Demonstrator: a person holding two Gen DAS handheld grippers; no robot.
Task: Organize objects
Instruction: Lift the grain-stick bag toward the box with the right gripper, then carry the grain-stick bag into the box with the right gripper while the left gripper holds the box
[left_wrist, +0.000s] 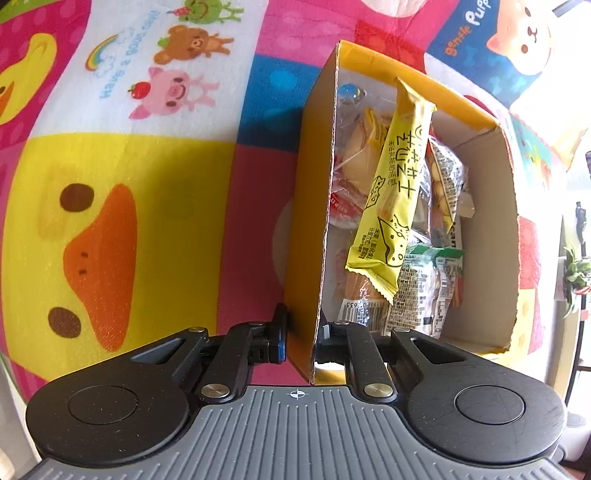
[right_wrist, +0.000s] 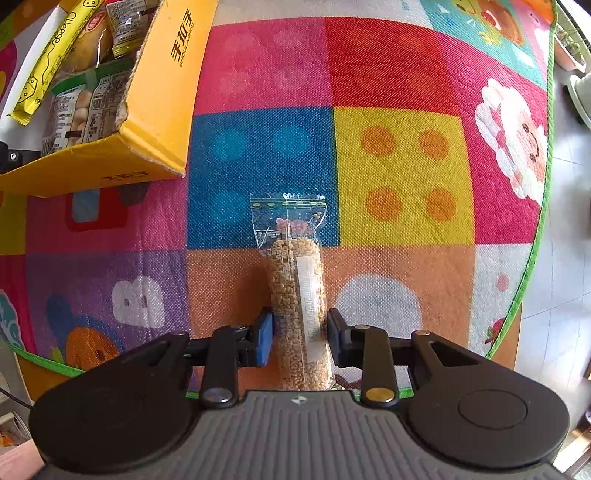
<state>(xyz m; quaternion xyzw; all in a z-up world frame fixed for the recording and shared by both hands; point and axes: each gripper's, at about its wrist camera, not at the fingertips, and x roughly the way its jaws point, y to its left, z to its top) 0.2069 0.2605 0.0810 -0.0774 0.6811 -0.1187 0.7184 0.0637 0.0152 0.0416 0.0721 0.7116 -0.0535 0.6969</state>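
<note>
**Patchwork play mat, snack box at one side, grain bar between the right jaws**

The whole scene sits on a soft woven play mat (right_wrist: 399, 177) printed in bright squares: pink, red, blue and yellow with orange dots, plus cartoon panels of a yellow duck face (left_wrist: 92, 254), a pig, a bear and a rainbow. A green binding runs along the mat's curved edge (right_wrist: 532, 258), and beyond it lies pale tiled floor (right_wrist: 561, 229). A small green potted plant (left_wrist: 576, 273) stands at the room's edge in the left wrist view.

The left gripper (left_wrist: 303, 339) points steeply down and is clamped on the near side wall of an open yellow cardboard box (left_wrist: 310, 206), one pad outside the wall and one inside. The box stands on the mat and holds wrapped snacks; a long yellow cheese-print stick wrapper (left_wrist: 391, 184) leans across the top of them, beside green-labelled clear packets (left_wrist: 428, 291).

The right gripper (right_wrist: 300, 338) points straight down over the orange and blue squares. A clear plastic packet holding a tan puffed-grain bar (right_wrist: 299, 295) lies on the mat, near the box's corner but apart from it. The narrowed jaws have it between them, with the pads at its sides near the lower end, the blue left pad (right_wrist: 264, 339) touching the wrapper
</note>
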